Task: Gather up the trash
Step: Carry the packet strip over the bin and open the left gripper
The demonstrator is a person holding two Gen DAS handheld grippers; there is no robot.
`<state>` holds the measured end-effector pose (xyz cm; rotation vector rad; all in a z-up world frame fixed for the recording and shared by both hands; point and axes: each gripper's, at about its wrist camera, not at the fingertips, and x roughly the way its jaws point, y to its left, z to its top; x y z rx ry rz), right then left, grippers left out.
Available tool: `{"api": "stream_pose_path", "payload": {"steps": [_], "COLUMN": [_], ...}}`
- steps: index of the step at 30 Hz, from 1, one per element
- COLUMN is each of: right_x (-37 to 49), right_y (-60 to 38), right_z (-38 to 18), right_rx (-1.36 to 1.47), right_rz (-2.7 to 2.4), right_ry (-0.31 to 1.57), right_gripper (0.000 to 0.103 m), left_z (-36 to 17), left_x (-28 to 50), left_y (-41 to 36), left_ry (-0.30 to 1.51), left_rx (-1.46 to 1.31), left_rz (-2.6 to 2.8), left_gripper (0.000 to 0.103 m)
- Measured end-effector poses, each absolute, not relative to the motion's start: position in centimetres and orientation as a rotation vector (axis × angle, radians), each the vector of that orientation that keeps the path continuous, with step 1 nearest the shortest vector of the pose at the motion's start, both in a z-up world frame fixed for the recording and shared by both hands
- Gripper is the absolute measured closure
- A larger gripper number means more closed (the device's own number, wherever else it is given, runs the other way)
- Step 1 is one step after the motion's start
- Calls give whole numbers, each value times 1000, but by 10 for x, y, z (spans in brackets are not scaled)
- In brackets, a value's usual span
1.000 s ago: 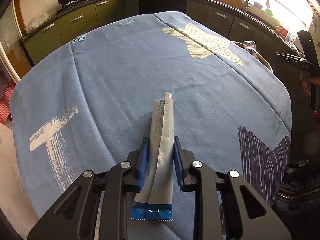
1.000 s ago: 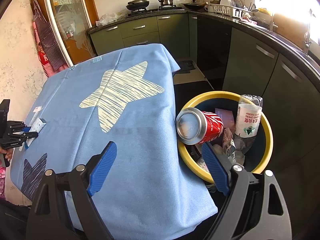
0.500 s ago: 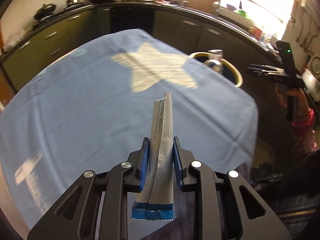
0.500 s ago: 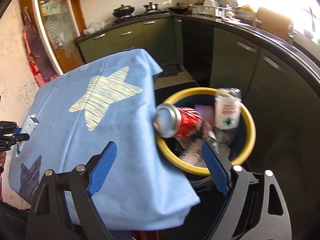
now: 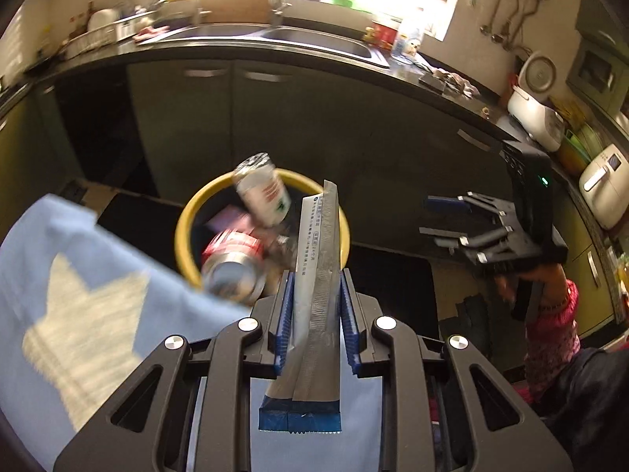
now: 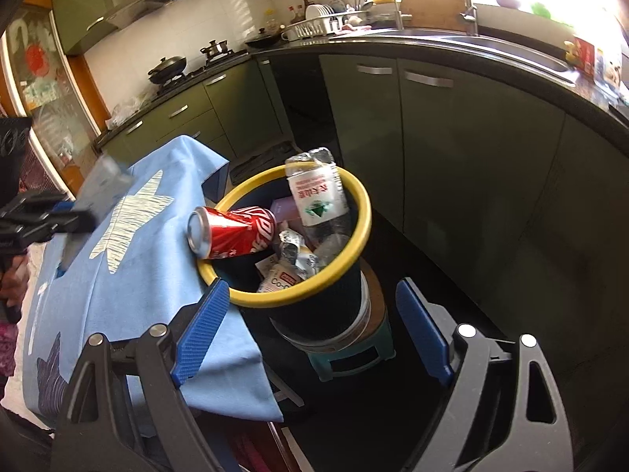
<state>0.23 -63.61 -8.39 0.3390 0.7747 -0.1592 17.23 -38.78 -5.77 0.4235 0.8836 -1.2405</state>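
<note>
My left gripper (image 5: 314, 277) is shut on a long silver wrapper (image 5: 318, 244) with a blue end, held just past the table's corner, and the wrapper's tip points over the yellow-rimmed bin (image 5: 184, 228). A red can (image 5: 232, 259) lies on the bin's rim beside a clear plastic bottle (image 5: 263, 196). My right gripper (image 6: 312, 289) stands open with nothing between its fingers, low in front of the bin (image 6: 363, 212). The can (image 6: 232, 232) and bottle (image 6: 318, 196) show there too. The left gripper (image 6: 74, 214) is a blur over the table at the left.
A blue star-print cloth (image 6: 137, 275) covers the table beside the bin. The bin stands on a small green stool (image 6: 354, 358). Dark green cabinets (image 6: 452, 157) and a black counter with a sink curve behind. A rice cooker (image 5: 538, 118) sits on the counter at right.
My left gripper has swung fast off the table toward the bin, still holding the wrapper. My right gripper has drawn off to the side, so the bin now sits centred between its fingers.
</note>
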Motion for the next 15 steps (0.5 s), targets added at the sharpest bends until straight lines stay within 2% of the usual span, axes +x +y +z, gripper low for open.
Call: {"api": "stream_pose_path", "payload": {"steps": [6, 11, 12, 15], "right_x": [-5, -3, -2, -1], "right_y": [-656, -659, -659, -658], "right_z": [-92, -97, -98, -99], "right_rx": [396, 416, 421, 426], "right_rz": [-173, -158, -153, -144], "right_ry": [761, 758, 756, 752], "right_gripper": [21, 21, 21, 21], "left_z": [-96, -125, -130, -137], "left_x": [187, 192, 193, 199], "left_y": [-483, -526, -533, -538], "left_ry": [944, 969, 964, 932], "left_rx": [530, 607, 627, 662], "left_rz": [-1248, -1207, -1192, -1124], "left_gripper": [80, 78, 74, 43]}}
